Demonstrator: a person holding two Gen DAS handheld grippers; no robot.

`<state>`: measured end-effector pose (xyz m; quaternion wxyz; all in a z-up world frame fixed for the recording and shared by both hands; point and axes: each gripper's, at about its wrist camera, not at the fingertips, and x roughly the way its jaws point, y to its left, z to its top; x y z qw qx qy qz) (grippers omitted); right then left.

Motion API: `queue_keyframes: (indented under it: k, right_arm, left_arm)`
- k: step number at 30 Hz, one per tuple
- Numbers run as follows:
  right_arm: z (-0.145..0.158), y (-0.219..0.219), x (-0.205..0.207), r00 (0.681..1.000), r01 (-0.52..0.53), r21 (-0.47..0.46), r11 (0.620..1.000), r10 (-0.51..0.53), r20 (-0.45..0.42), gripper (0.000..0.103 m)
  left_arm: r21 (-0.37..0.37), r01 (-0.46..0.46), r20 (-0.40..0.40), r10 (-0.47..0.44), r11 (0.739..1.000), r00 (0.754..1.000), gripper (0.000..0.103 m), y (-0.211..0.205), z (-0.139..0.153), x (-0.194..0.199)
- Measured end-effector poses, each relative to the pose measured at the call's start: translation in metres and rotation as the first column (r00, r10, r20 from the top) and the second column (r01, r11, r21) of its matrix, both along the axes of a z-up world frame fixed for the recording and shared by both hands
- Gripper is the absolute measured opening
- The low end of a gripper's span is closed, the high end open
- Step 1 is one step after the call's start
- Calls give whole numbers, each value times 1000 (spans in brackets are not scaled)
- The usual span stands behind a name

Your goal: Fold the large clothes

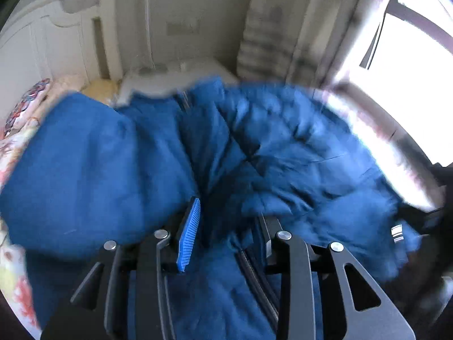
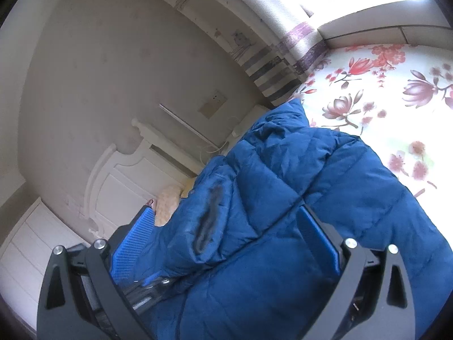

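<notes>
A large blue puffer jacket (image 1: 269, 153) fills the left wrist view, bunched and partly lifted over the bed; the picture is blurred by motion. My left gripper (image 1: 226, 226) has jacket fabric and its zipper edge between its jaws; the left blue pad (image 1: 189, 233) shows, the right one is buried in cloth. In the right wrist view the jacket (image 2: 283, 198) lies between the jaws of my right gripper (image 2: 229, 243). Its blue pads (image 2: 133, 243) stand wide apart with thick fabric between them; whether they press it is unclear.
A floral bedsheet (image 2: 382, 90) covers the bed. A white headboard (image 2: 119, 175) and pillows (image 1: 25, 104) stand at the far end. A striped curtain (image 2: 283, 65) and a bright window (image 1: 410, 56) are beside the bed.
</notes>
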<state>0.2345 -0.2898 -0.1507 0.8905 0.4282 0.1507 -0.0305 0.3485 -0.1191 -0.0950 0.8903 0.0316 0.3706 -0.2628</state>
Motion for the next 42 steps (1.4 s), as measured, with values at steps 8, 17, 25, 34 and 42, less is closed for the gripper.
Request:
queue_keyframes:
  k: [8,17,25,34,42]
  right_arm:
    - [5,12,7,999,-49,-59,997,49,-12,99]
    - [21,55,22,985,-174,-268,948,164,-60,89]
    - [22,68,49,960,-253,-299,920,200,-196,84]
    - [36,89,101,886,-411,-382,827,265,-379,26]
    - [83,51,66,946,-294,-481,826,182,-267,22]
  left_arm:
    - [-255,-529,-57,533,810,844,88,207,5,15]
    - [-71,-532,-165,516,844,841,88,214,-38,23]
    - [-91,-568,-218,540,818,813,92,229,-61,25]
    - [-145,-580,-228,543,802,808,93,239,-65,26]
    - [-140,-581,-226,545,802,807,94,237,-65,27]
